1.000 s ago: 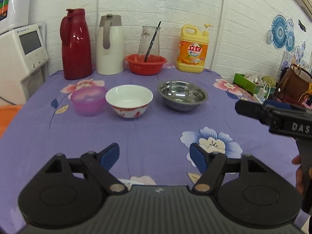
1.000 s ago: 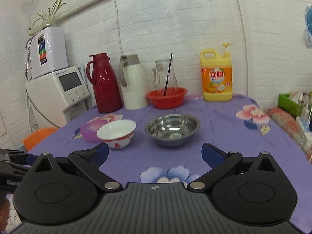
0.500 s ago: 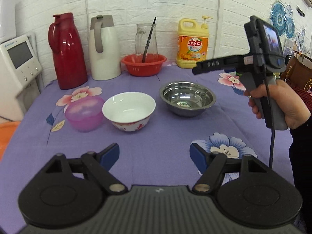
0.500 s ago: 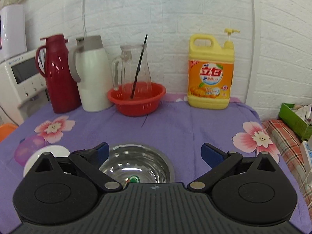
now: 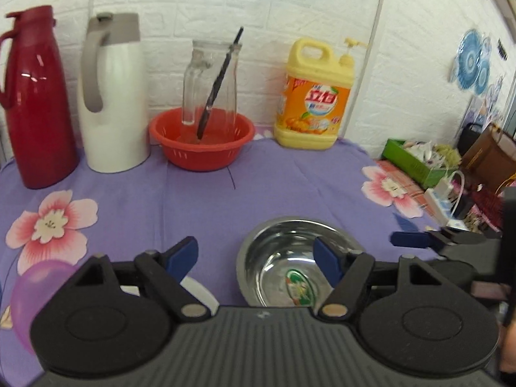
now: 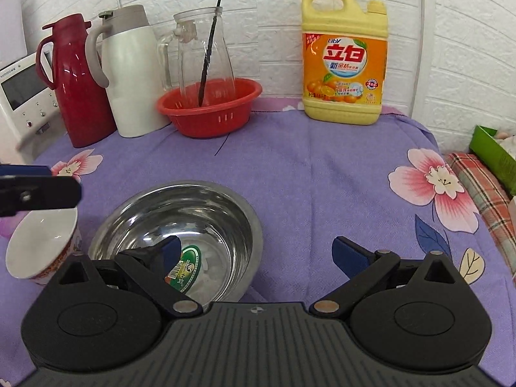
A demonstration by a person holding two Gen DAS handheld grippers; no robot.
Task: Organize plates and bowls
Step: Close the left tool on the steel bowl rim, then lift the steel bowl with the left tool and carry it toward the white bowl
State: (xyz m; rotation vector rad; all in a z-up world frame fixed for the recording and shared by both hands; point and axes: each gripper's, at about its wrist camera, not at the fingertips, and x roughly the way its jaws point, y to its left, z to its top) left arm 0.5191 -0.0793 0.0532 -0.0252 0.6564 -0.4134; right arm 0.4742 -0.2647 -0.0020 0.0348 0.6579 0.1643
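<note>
- Right gripper open wide, poised low over the near rim of the stainless steel bowl: left finger inside the bowl, right finger outside over the cloth, so straddling the wall, likely lined up for a rim pinch
- Left gripper also open, holding nothing, hovering above the gap between the white porcelain bowl and the steel bowl; one finger over each, probably waiting to take the porcelain bowl
- Steel bowl upright on the purple floral cloth of the bench, a green sticker on its bottom; porcelain bowl just beside it on its left, apart or barely touching, cannot tell which
- Translucent purple bowl further left, mostly hidden behind the left gripper body
- Three bowls set in a row near the front edge, seemingly to be nested; none stacked yet
- Red thermos, white thermos, red basket holding a glass pitcher, and yellow detergent jug lined along the wall, well apart from the bowls, leaving working room in front
- Risk, as a judgement: thin slippery steel rim may tilt or slide under a one-sided pinch
</note>
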